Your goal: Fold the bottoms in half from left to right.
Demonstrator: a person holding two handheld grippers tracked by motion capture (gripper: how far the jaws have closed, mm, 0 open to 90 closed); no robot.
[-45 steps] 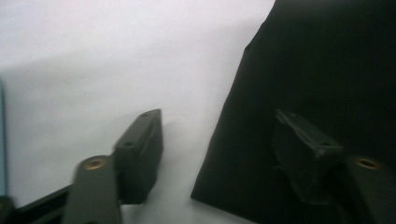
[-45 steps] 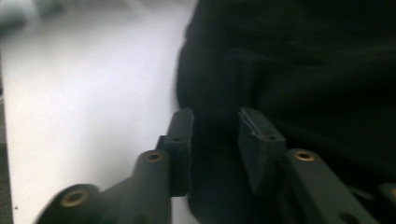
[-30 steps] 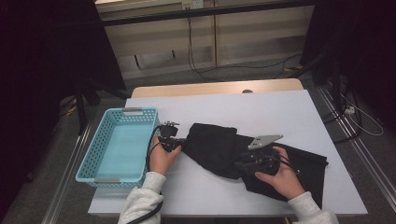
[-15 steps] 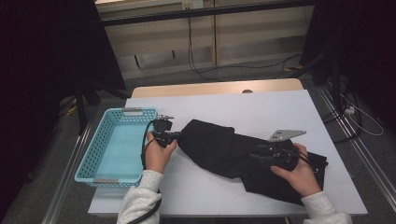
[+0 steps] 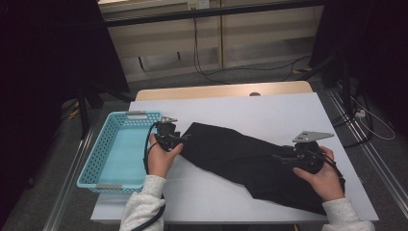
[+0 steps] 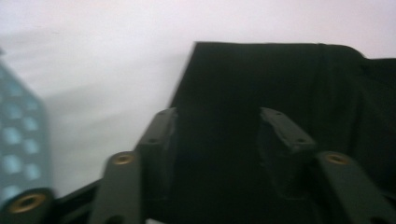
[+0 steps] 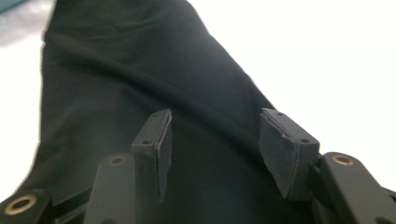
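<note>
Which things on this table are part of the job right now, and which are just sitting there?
In the job:
black cloth, spread across the table
left gripper, jaws apart at the cloth's left end
right gripper, jaws apart over its right part

Just there:
blue basket, left of the cloth
white table
cables on the floor behind

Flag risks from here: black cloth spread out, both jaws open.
1. Both hand-held grippers have just been opening, left and right, so the black cloth lies loose and may slump back out of shape.
2. Its near right corner sits close to the table edge; a tug might slide it off.
3. The left cable runs beside the blue basket and could snag.
</note>
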